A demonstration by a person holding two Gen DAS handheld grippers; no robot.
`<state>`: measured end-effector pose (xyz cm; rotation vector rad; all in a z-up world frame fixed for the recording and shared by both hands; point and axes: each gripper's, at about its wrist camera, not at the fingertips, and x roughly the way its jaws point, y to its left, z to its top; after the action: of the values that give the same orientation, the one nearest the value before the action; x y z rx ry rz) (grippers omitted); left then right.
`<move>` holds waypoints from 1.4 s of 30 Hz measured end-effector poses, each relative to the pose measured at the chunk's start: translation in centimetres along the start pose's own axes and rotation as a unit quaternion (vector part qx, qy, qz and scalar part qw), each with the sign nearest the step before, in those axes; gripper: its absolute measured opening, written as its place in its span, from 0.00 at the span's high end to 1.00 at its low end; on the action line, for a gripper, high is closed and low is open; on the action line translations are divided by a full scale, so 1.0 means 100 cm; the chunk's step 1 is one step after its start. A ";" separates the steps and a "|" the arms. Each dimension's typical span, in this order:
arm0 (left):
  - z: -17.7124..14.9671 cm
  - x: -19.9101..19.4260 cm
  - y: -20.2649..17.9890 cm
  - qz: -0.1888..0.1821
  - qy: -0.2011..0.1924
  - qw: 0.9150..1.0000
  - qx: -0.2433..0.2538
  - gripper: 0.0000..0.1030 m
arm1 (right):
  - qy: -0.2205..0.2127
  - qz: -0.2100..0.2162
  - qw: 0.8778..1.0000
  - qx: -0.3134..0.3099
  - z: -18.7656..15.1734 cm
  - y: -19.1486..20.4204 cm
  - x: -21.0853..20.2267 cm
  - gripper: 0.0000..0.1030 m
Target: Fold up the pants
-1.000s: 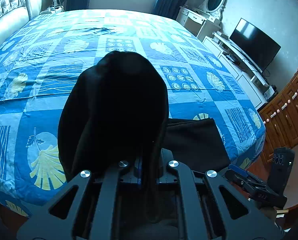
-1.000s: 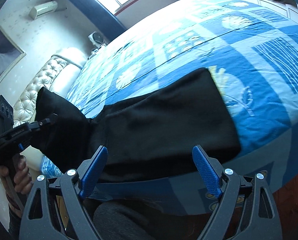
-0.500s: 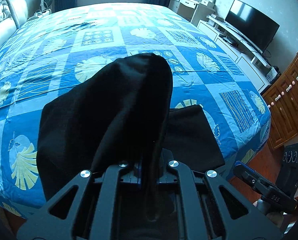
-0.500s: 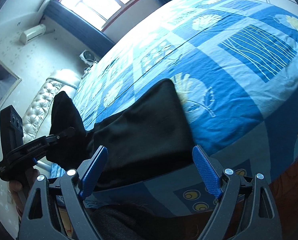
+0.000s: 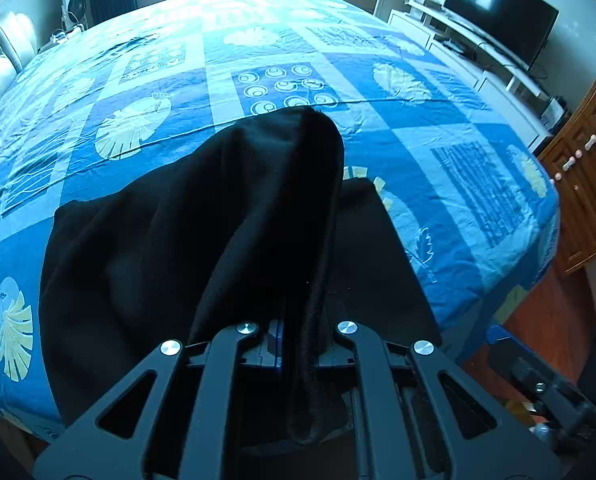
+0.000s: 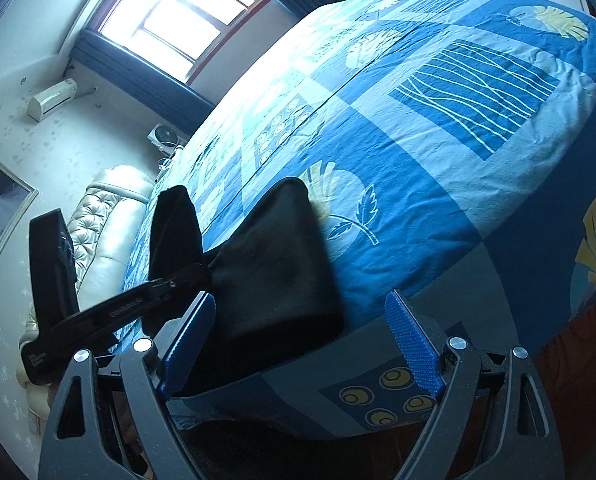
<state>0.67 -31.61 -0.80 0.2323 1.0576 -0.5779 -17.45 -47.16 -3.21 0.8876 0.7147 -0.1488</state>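
The left gripper (image 5: 294,344) is clamping a fold of the black pants (image 5: 202,240), lifting that end so it is draping up and over the fingers while the rest is lying on the blue bedspread (image 5: 438,152) near the bed's edge. The right gripper (image 6: 298,344) is hanging released, jaws wide and gripping nothing, just short of the pants' flat part, which is lying ahead of its fingertips.
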 end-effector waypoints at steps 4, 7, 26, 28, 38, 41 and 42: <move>-0.004 0.015 -0.006 0.021 0.011 1.000 0.001 0.92 | 0.002 0.000 1.000 0.012 -0.001 -0.009 0.001 0.17; -0.006 0.022 -0.013 0.039 0.012 0.999 0.004 0.92 | 0.003 0.002 1.000 0.021 -0.001 -0.014 0.002 0.17; -0.018 0.037 -0.052 0.124 -0.006 0.991 0.057 0.77 | -0.014 -0.011 0.999 0.039 0.007 -0.029 -0.012 0.17; -0.019 0.032 -0.056 0.111 -0.017 0.992 0.063 0.71 | -0.020 -0.015 0.999 0.041 0.010 -0.030 -0.016 0.17; -0.033 -0.054 -0.033 -0.018 -0.102 0.994 0.040 0.16 | -0.023 -0.005 0.999 0.030 0.020 -0.019 -0.030 0.17; -0.038 -0.079 0.015 -0.013 -0.129 0.992 -0.001 0.14 | -0.002 0.028 0.999 0.015 0.020 -0.004 -0.024 0.17; -0.039 -0.084 0.033 -0.007 -0.132 0.991 -0.016 0.14 | 0.004 0.039 0.999 0.013 0.021 0.002 -0.020 0.17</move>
<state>-3.51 -24.30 4.32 0.1154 0.8111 -0.5864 -17.88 -48.94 -0.98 0.9400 0.6859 -0.0841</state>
